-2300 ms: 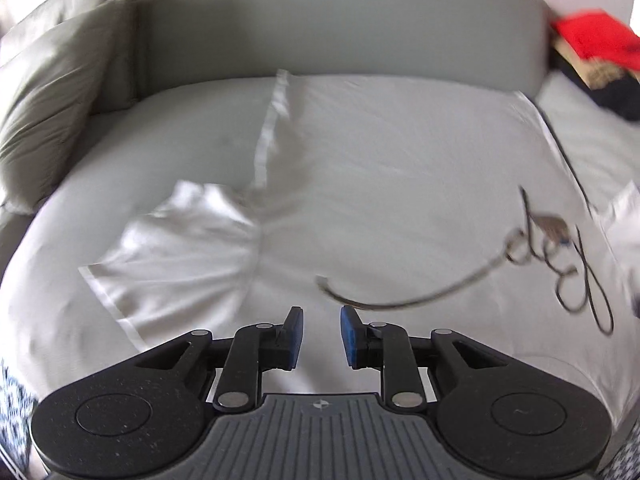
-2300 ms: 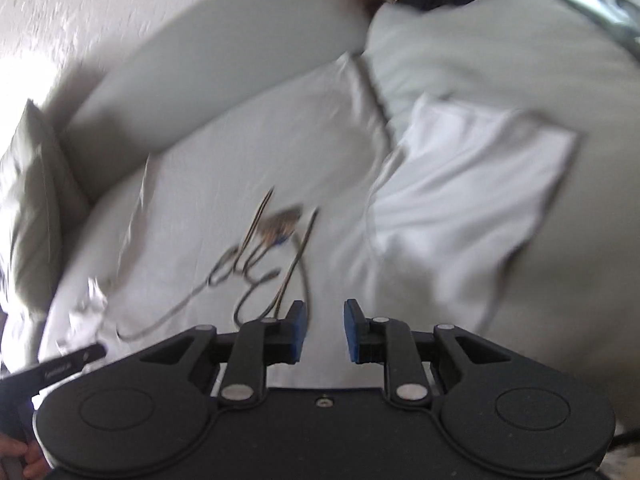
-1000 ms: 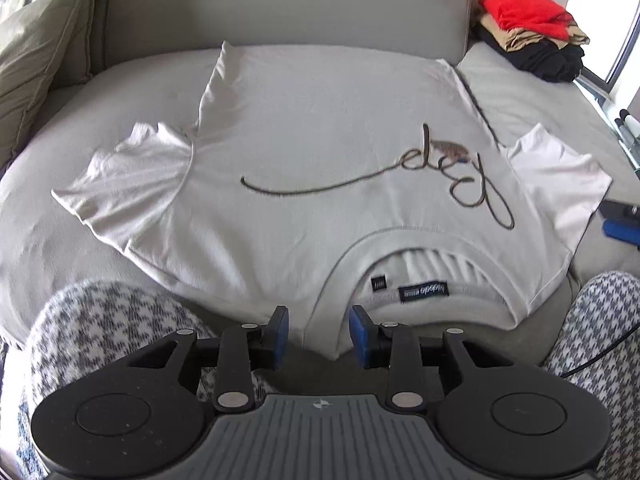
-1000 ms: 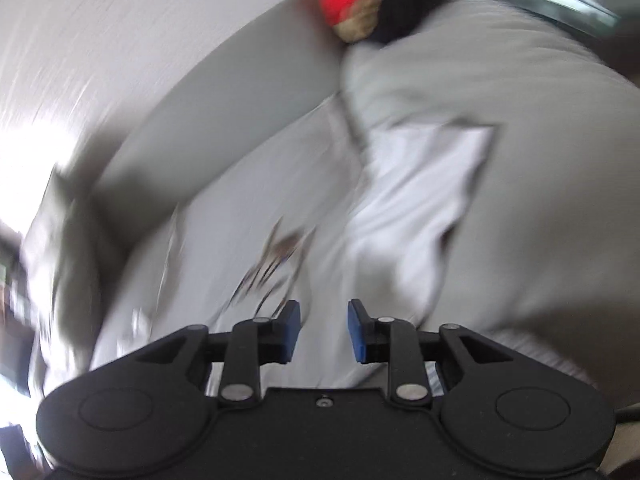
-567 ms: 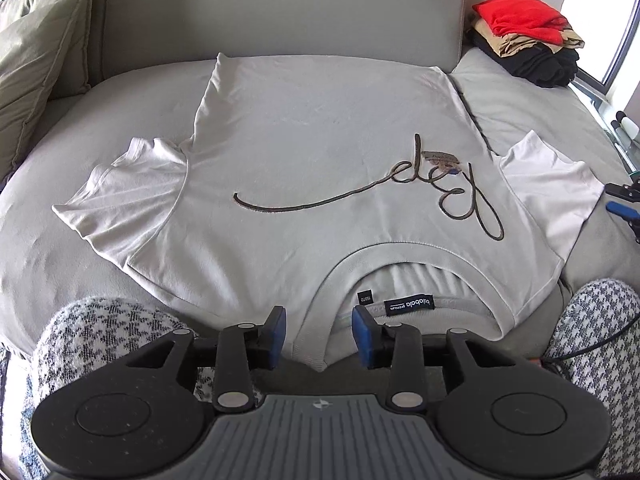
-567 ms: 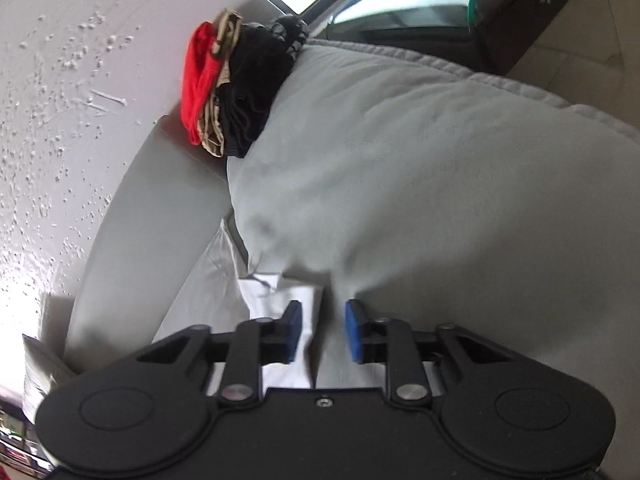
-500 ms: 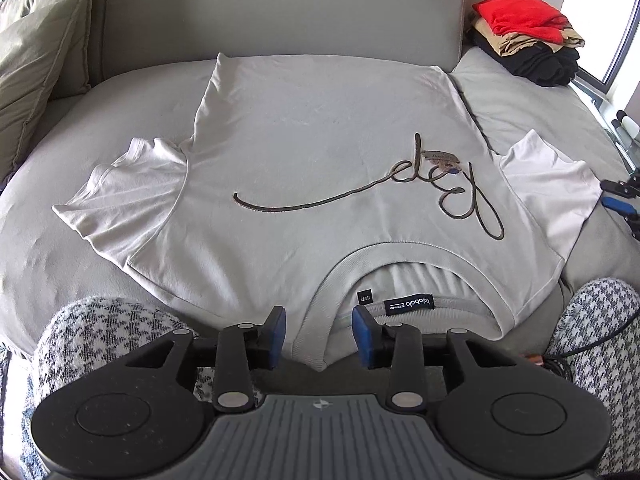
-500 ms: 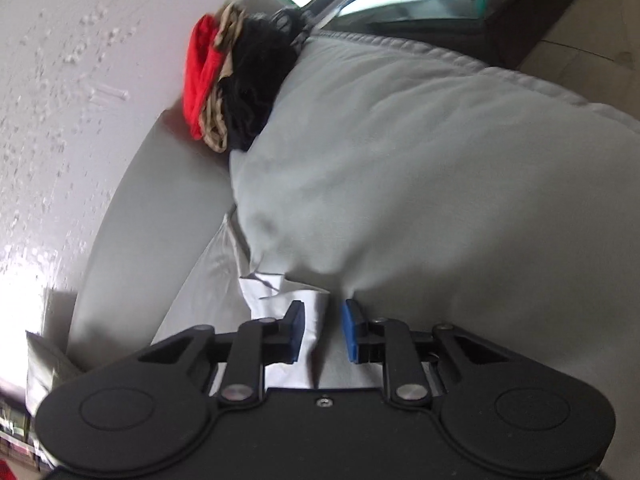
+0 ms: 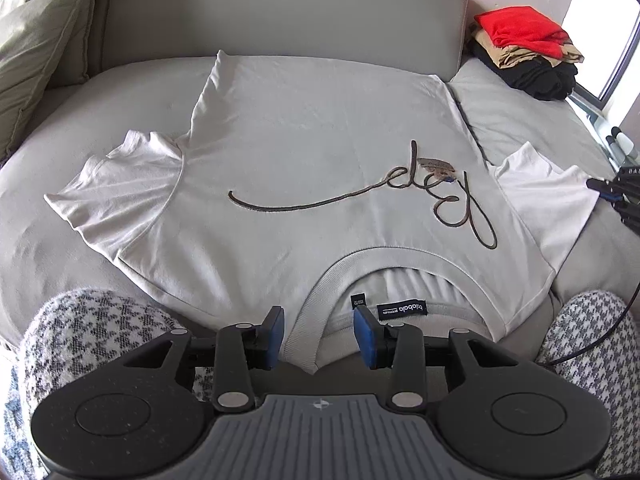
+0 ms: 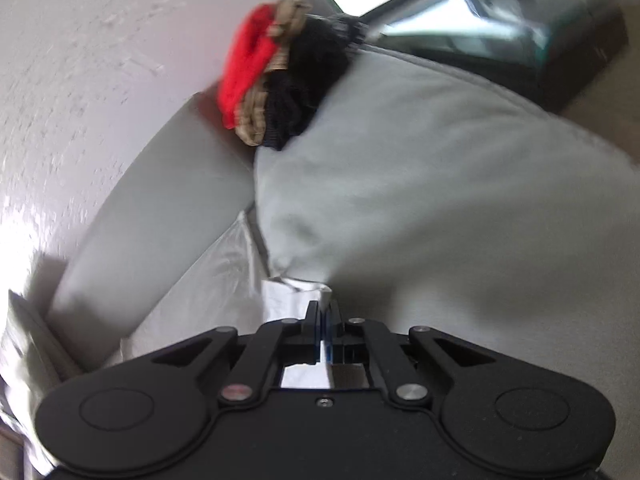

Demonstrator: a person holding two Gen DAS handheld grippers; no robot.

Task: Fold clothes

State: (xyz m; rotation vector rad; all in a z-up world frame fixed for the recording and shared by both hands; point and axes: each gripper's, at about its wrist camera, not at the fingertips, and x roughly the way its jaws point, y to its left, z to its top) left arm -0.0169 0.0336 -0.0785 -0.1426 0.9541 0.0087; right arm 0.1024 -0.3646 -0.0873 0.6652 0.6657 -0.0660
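— Starting the fold with a sleeve, by the look of it. The white T-shirt (image 9: 312,168) lies spread flat and face up on the grey sofa (image 9: 532,116), collar at the near edge of the seat, hem against the backrest.

— And the tongs?

— The right tongs (image 10: 323,312) have closed on the edge of the right sleeve (image 9: 548,196), out toward the right end of the seat; white cloth shows pinched between the pads. The left tongs (image 9: 319,334) hang partly open over the collar (image 9: 360,264), pads either side of the neckband and gripping nothing.

— So what does the next move want?

— I'd say carrying that sleeve inward across the chest, laid flat over the script lettering (image 9: 380,196), without dragging the body of the shirt along. The left tongs could pin the shoulder or take the left sleeve (image 9: 120,188), which lies a little rumpled.

— Anything in the way?

— Only the folded stack (image 9: 524,52) of red, tan and black at the far right corner, well apart.
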